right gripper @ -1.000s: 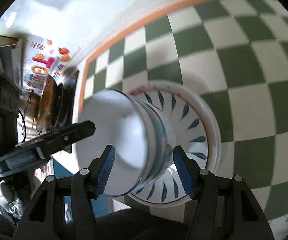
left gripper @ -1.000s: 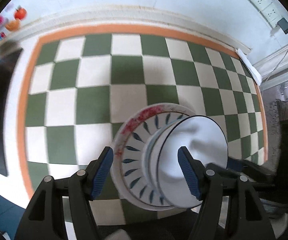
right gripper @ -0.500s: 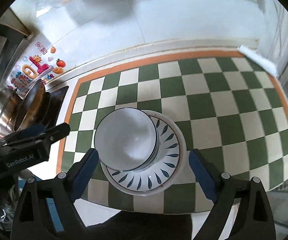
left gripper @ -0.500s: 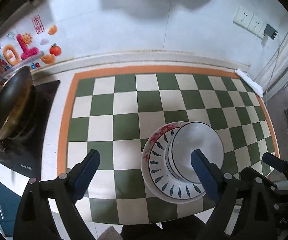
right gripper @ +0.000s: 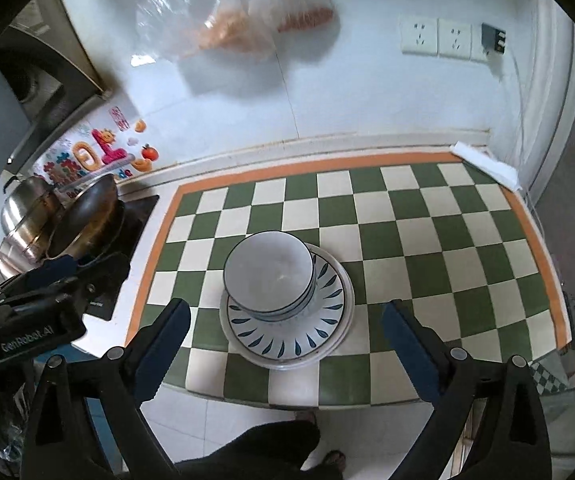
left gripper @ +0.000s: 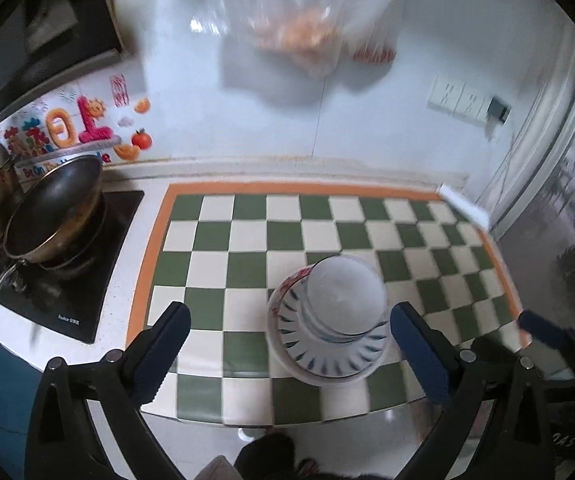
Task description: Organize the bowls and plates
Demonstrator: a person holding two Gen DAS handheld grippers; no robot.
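White bowls (right gripper: pixel 269 276) are nested in a stack on plates with blue leaf marks (right gripper: pixel 287 332), near the front edge of the green-and-white checkered mat (right gripper: pixel 427 240). The stack also shows in the left wrist view, bowls (left gripper: pixel 345 300) on plates (left gripper: pixel 327 356). My left gripper (left gripper: pixel 287 354) is open and empty, held high above and in front of the stack. My right gripper (right gripper: pixel 285 346) is open and empty, also well above it. The left gripper's body (right gripper: pixel 35 312) shows at the left of the right wrist view.
A wok (right gripper: pixel 85 216) and a steel pot (right gripper: pixel 23 216) stand on a black cooktop (left gripper: pixel 67 276) at the left. A folded white cloth (right gripper: pixel 487 164) lies at the mat's far right corner. Plastic bags (right gripper: pixel 243 12) hang on the wall; sockets (right gripper: pixel 439 36) are at the right.
Both grippers have opened wide and pulled up and back from the stack, which now stands alone on the mat.
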